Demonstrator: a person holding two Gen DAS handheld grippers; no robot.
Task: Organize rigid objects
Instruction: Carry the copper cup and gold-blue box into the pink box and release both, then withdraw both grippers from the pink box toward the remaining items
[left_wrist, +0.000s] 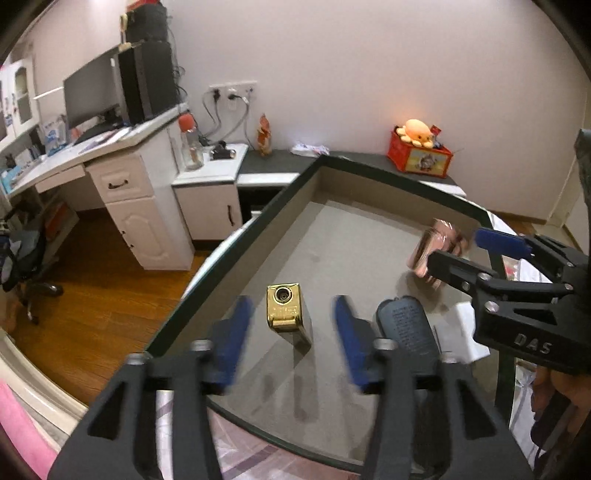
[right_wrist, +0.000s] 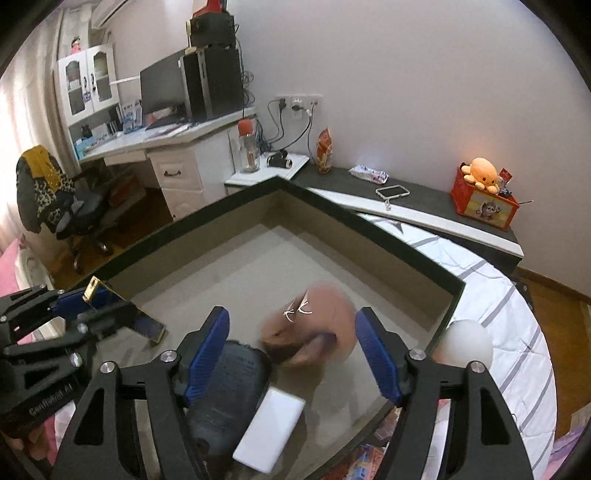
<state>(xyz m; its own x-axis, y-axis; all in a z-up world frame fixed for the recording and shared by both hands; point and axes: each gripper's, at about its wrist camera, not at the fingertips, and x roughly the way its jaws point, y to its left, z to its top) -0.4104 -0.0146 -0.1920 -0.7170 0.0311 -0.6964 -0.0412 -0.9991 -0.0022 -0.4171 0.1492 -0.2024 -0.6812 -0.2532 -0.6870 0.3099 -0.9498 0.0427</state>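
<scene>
A gold rectangular lighter-like block (left_wrist: 285, 312) stands upright inside a shallow grey tray (left_wrist: 354, 192) with dark rims. My left gripper (left_wrist: 293, 338) is open, its blue pads on either side of the block, not touching. A rose-pink metal can (left_wrist: 436, 253) lies on its side in the tray; it is blurred in the right wrist view (right_wrist: 310, 336). My right gripper (right_wrist: 291, 350) is open above the can, also seen in the left wrist view (left_wrist: 454, 247). A dark blue oval case (right_wrist: 229, 391) and a white flat box (right_wrist: 271, 428) lie at the tray's near side.
A black shelf along the wall carries a red box with an orange plush octopus (right_wrist: 482, 192), a snack packet (right_wrist: 325, 149) and a white frame (right_wrist: 393, 192). A white desk (left_wrist: 122, 173) with monitor and an office chair (right_wrist: 55, 195) stand left. A striped bedsheet (right_wrist: 509, 332) lies right.
</scene>
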